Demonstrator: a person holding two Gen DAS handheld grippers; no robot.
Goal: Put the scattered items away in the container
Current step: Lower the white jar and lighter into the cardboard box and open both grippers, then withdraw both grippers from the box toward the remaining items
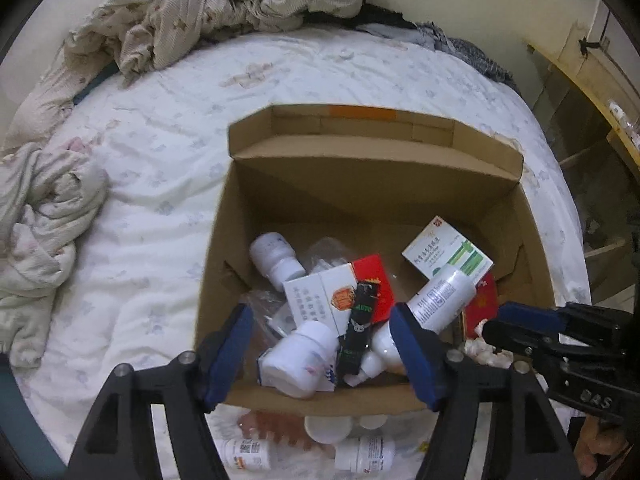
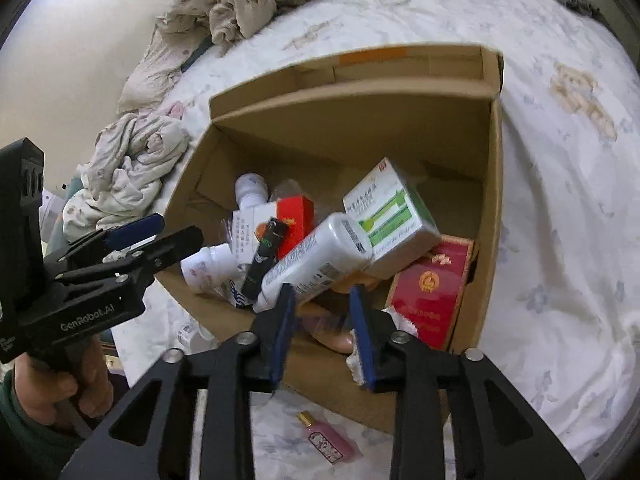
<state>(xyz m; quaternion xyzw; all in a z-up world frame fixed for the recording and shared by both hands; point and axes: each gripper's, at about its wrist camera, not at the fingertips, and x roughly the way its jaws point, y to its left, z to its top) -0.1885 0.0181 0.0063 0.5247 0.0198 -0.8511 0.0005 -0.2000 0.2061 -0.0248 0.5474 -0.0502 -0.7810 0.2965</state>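
Sitting on the bed: an open cardboard box (image 1: 224, 248), its far flap folded outward and its near wall facing both cameras.
Bed sheet (image 1: 152, 208): white, bare and wide to the left of the box and beyond it; a rumpled blanket (image 1: 224, 12) lies along the far edge, well apart from the box.
Box contents: white bottles, a red-and-white carton (image 1: 320, 292), a black packet (image 1: 360, 328), a green-and-white medicine box (image 2: 394, 216), a long white bottle (image 2: 316, 260) lying tilted across the pile, and a red booklet (image 2: 432, 292) leaning against the right wall.
Room inside: the far half of the box floor is bare; the near half is crowded.
Left gripper (image 1: 324, 344): jaws spread wide with nothing between them, poised over the near wall of the box, the blue pads (image 1: 228, 356) flanking the pile.
Right gripper (image 2: 324, 336): jaws partly open above the near wall by the right corner; a scrap of white material sits against the right pad, and I cannot tell whether it is gripped.
Items not yet in the box: two white bottles (image 1: 364, 454) and a white lid (image 1: 328, 428) on the sheet just outside the near wall; a pink perfume bottle (image 2: 326, 440) lying on the sheet below the right gripper.
Hand (image 2: 52, 388): wrapped around the left gripper's handle, left of the box.
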